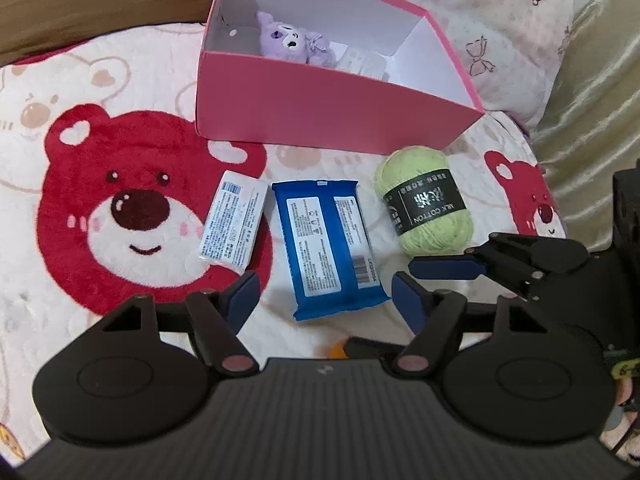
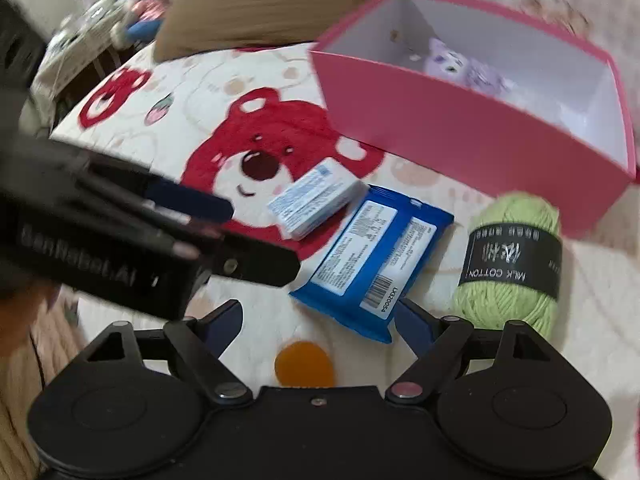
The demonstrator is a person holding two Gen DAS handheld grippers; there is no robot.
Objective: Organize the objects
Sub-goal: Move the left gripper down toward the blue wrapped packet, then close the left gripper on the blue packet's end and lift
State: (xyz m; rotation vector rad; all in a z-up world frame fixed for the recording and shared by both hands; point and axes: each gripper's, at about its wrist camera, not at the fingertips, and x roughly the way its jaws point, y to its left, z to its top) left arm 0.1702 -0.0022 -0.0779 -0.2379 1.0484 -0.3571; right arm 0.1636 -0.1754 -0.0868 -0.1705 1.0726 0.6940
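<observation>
Soft cream bedding printed with red bears (image 1: 132, 216) covers the bed I am working over, with a brown pillow (image 2: 256, 4) at its head and a pale patterned pillow (image 1: 492, 36) behind the box. My pink box (image 1: 320, 108) stands open at the far side, white inside, and a small purple plush bear (image 1: 292, 40) lies in it next to some pale packets that I cannot make out. In front of the box three things lie in a row on the blanket, none touching another: a white soap-sized pack (image 1: 234, 222) with blue print over the big bear's cheek, a blue wet-wipes pack (image 1: 330, 246) label side up in the middle, and a green skein of yarn (image 1: 426, 208) with a black "MILK COTTON" band on the right. My left hand-held gripper (image 1: 324, 300) hangs just above the near end of the wipes pack, its blue pads standing apart on either side of that end and not pressing on it, at a middling width and holding nothing. My right hand-held gripper (image 2: 320, 322) also stands open and empty, its right pad just beside the near corner of the wipes pack, the yarn close on its right. An orange spot (image 2: 304, 362) in the blanket print shows between its fingers. Its view is blurred
</observation>
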